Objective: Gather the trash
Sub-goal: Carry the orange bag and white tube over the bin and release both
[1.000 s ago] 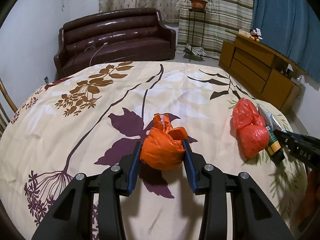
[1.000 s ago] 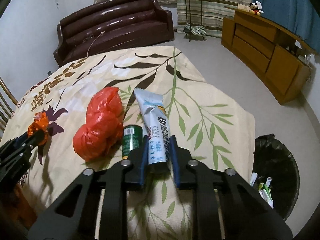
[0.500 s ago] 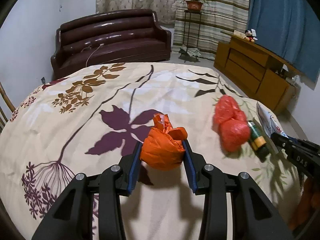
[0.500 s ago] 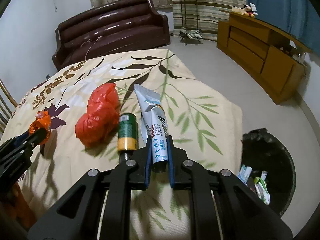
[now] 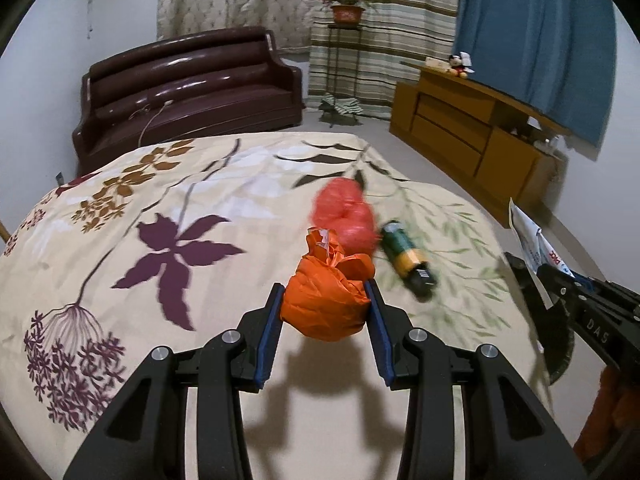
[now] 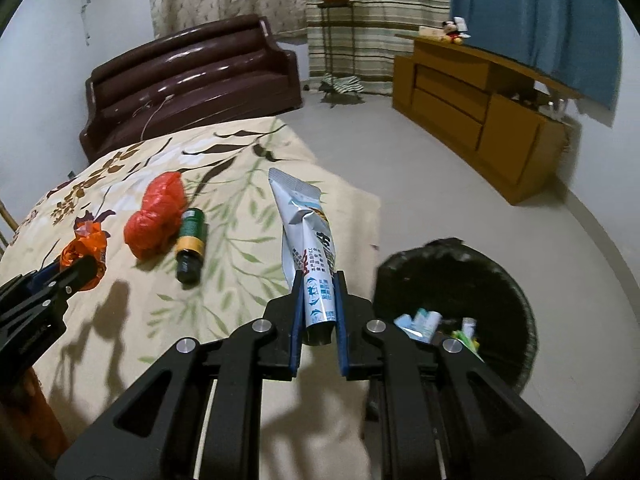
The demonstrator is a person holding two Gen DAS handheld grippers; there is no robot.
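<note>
My left gripper (image 5: 326, 300) is shut on a crumpled orange bag (image 5: 325, 300) and holds it above the floral tablecloth (image 5: 160, 208). My right gripper (image 6: 318, 300) is shut on a white and blue tube (image 6: 306, 236), lifted off the cloth near the table's right edge. It shows at the right of the left wrist view (image 5: 534, 240). A red bag (image 6: 156, 212) and a green bottle (image 6: 190, 238) lie on the cloth between the grippers. A black trash bin (image 6: 504, 280) with several pieces of trash inside stands on the floor right of the table.
A dark brown sofa (image 5: 188, 88) stands behind the table. A wooden cabinet (image 6: 480, 120) lines the right wall. A plant stand (image 6: 334, 32) is by the striped curtain. Bare floor (image 6: 400, 184) lies between table and cabinet.
Both grippers have lifted their loads off the cloth and moved right, toward the bin. The tube has come off the table and the bin sits closer in the right wrist view.
</note>
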